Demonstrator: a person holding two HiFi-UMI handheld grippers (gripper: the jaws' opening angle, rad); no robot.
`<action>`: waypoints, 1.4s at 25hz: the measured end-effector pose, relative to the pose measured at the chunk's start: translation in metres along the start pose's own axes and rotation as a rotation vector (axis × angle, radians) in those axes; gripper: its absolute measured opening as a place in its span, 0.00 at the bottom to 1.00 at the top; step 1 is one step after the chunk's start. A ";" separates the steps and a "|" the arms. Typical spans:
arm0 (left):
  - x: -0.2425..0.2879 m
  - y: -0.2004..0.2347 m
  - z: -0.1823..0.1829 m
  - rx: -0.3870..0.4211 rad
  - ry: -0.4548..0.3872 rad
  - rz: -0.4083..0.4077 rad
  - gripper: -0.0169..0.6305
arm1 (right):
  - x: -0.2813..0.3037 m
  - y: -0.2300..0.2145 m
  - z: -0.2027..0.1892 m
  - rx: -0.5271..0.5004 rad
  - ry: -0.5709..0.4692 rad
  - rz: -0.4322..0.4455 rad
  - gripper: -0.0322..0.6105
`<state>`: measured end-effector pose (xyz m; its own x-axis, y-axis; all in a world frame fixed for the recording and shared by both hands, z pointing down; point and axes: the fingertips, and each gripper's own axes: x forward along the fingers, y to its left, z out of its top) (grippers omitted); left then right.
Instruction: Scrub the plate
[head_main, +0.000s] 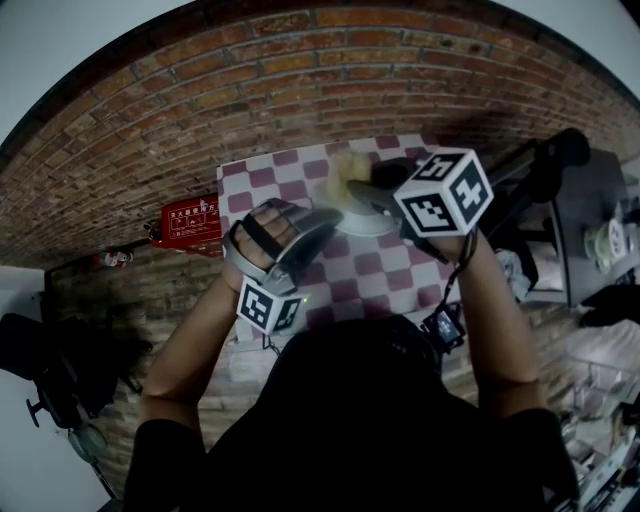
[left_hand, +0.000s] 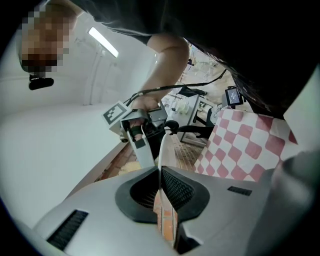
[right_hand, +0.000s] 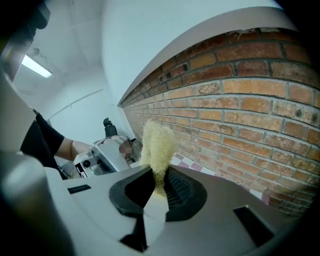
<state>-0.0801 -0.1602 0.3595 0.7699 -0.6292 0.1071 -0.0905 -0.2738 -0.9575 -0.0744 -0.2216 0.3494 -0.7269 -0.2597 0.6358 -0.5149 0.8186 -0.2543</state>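
Behind everything stands a big red brick wall (head_main: 300, 80). In front of it is a table under a pink and white checked cloth (head_main: 350, 285), and you are holding both tools up over that cloth. To the left of the table, down by the wall, sits a flat red box (head_main: 190, 222) with pale writing on it. Your left gripper (left_hand: 160, 172), the grey one with the black and white marker cube, has its two jaws nearly together. They are pinching the thin rim of the round white plate (head_main: 362, 218), so from that tool's own camera the plate looks like a skinny white line going up from the jaws. Your right gripper (right_hand: 159, 180) comes in from the right, just beside the left one, with its cube facing up at you. Its jaws are squeezed tight on a fluffy pale yellow scrubber (right_hand: 157, 142) that pokes up out of them. The scrubber is right at the far edge of the plate, but no view shows if it truly touches.
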 end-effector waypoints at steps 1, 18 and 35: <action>0.000 0.000 -0.003 -0.002 0.007 -0.003 0.06 | -0.003 0.004 0.000 0.000 -0.008 0.008 0.12; -0.007 0.006 -0.004 0.001 0.006 0.010 0.06 | -0.025 -0.039 -0.029 0.051 0.021 -0.105 0.12; -0.006 0.019 -0.010 -0.017 0.025 0.026 0.06 | -0.022 0.027 0.014 -0.044 -0.038 0.026 0.12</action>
<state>-0.0924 -0.1693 0.3434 0.7512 -0.6540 0.0893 -0.1213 -0.2696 -0.9553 -0.0787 -0.2013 0.3184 -0.7570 -0.2569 0.6007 -0.4759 0.8468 -0.2375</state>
